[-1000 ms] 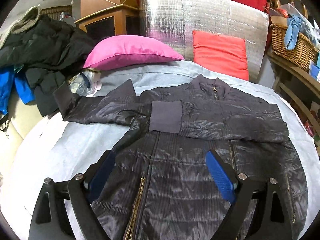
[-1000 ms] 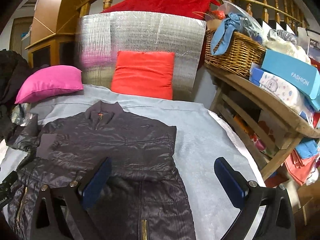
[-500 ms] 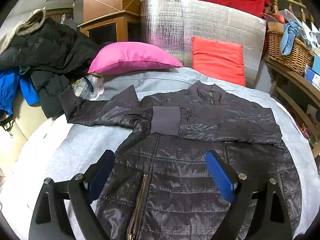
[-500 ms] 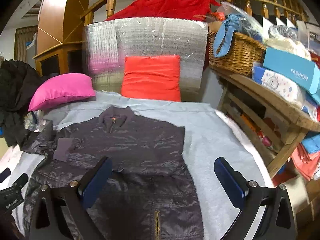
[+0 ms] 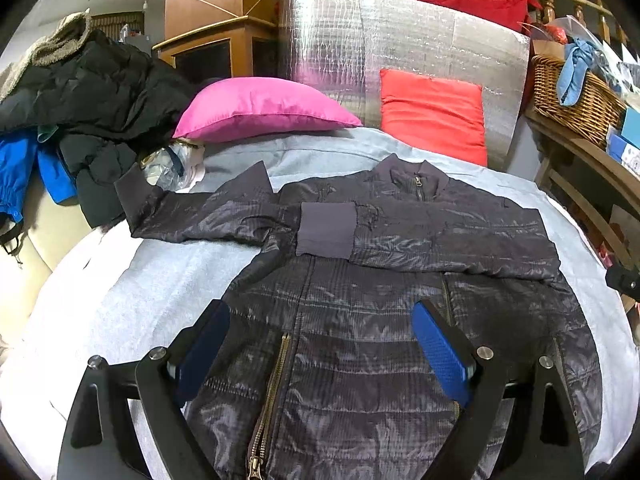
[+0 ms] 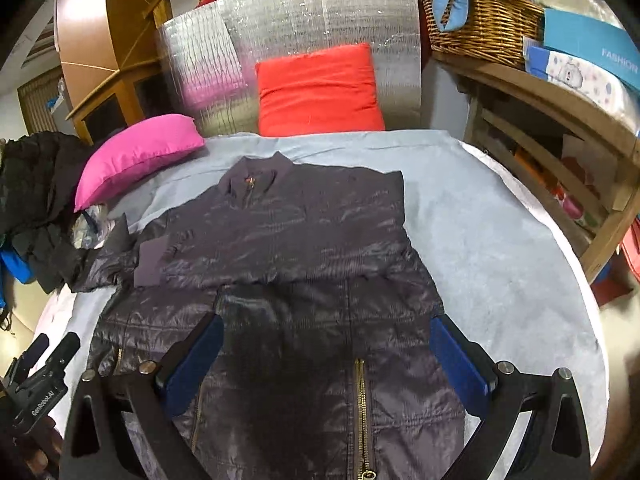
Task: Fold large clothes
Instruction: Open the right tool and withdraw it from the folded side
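A dark grey quilted jacket (image 5: 400, 280) (image 6: 288, 248) lies face up on a pale grey sheet (image 5: 120, 280) (image 6: 500, 240), collar at the far end. One sleeve is folded across the chest, its ribbed cuff (image 5: 326, 229) (image 6: 150, 262) near the middle; the other sleeve (image 5: 192, 212) stretches out to the left. My left gripper (image 5: 322, 344) hovers open over the jacket's lower front by the brass zipper. My right gripper (image 6: 328, 352) hangs open above the jacket's lower right side, nothing between its blue pads. The left gripper's body (image 6: 40, 376) shows at the lower left of the right wrist view.
A pink pillow (image 5: 260, 108) and a red cushion (image 5: 434, 116) rest at the head against a silver foil panel (image 5: 400, 52). Dark and blue clothes (image 5: 80, 112) are piled on the left. On the right a wooden shelf (image 6: 560, 120) carries a wicker basket (image 6: 480, 20) and boxes.
My right gripper has tilted down and rolled, coming lower over the jacket's lower right part. The left gripper has hardly shifted.
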A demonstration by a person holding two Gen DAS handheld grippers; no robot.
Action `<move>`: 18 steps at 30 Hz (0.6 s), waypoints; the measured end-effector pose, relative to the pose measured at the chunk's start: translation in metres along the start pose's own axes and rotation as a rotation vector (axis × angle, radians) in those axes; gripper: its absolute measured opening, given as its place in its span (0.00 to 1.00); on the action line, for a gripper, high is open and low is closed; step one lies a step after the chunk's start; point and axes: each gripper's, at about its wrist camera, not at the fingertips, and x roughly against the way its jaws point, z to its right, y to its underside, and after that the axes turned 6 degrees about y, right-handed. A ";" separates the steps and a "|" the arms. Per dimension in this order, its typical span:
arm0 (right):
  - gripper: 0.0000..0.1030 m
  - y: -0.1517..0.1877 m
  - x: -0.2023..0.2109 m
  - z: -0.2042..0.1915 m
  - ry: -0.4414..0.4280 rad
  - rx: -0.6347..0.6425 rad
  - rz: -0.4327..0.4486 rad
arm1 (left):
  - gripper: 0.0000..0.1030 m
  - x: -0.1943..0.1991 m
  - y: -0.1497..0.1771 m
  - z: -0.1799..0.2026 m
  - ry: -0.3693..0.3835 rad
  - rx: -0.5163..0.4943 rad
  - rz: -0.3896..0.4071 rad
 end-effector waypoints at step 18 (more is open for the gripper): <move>1.00 0.051 -0.001 -0.029 -0.229 0.009 -0.003 | 0.90 0.001 0.014 -0.012 -0.022 0.020 -0.045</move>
